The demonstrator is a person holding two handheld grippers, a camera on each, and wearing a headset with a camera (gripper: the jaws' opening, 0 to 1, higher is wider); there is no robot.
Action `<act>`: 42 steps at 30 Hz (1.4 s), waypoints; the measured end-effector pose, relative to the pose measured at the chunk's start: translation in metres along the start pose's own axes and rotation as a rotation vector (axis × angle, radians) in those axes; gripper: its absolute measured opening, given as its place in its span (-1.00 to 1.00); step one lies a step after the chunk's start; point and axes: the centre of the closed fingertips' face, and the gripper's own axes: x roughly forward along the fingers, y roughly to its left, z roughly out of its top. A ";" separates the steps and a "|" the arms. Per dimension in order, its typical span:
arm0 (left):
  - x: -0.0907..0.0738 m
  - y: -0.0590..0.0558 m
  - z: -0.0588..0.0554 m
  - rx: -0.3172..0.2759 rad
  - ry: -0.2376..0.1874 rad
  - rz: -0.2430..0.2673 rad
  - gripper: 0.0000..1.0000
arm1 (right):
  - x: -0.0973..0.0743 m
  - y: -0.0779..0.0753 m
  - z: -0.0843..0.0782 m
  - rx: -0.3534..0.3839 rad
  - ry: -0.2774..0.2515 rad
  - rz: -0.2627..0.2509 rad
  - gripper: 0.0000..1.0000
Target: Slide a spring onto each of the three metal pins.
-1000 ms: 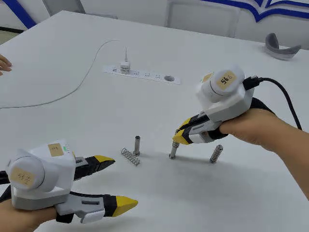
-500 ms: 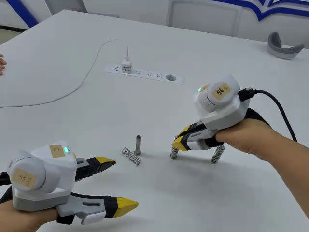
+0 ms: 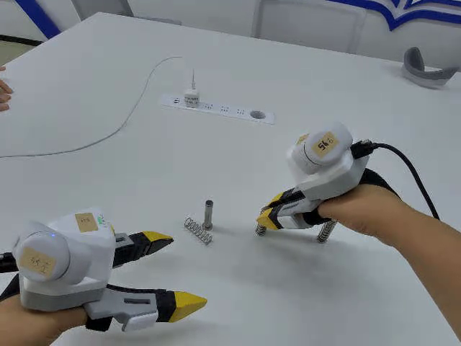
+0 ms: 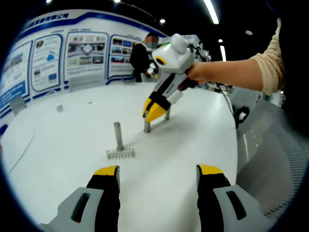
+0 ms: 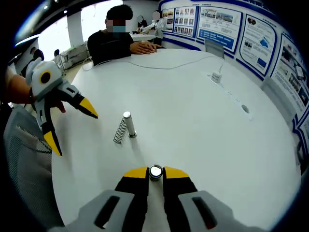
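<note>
Three metal pins stand on the white table (image 3: 108, 180). The left pin (image 3: 209, 214) (image 4: 117, 135) (image 5: 128, 123) is bare, and a loose spring (image 3: 196, 231) (image 4: 120, 153) (image 5: 119, 131) lies beside its base. The right pin (image 3: 325, 231) carries a spring. My right gripper (image 3: 268, 218) (image 4: 154, 112) (image 5: 155, 175) is low over the middle pin (image 5: 155, 171), jaws nearly closed around it, with spring coils (image 3: 259, 229) showing under the tips. My left gripper (image 3: 173, 270) (image 4: 157, 176) (image 5: 75, 131) rests near the table's front left, open and holding nothing.
A white power strip (image 3: 216, 109) with a plug (image 3: 191, 97) and a thin cable (image 3: 108, 130) lies further back. A grey curved object (image 3: 428, 68) sits at the far right. A person's hand (image 3: 3, 94) is at the left edge. People (image 5: 116, 41) sit across the table.
My right gripper has come down along the middle pin, and the spring coils now sit low near its base. The left gripper has stayed put.
</note>
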 end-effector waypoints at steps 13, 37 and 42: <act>0.000 0.001 0.002 0.006 0.000 0.000 0.30 | -0.002 0.000 -0.005 -0.010 0.006 -0.015 -0.70; 0.000 0.000 0.005 0.016 -0.002 0.001 0.31 | -0.002 0.043 -0.020 -0.016 0.037 0.021 -0.69; -0.001 0.000 0.006 0.016 -0.005 0.001 0.31 | 0.003 0.052 -0.015 -0.040 0.038 0.038 -0.69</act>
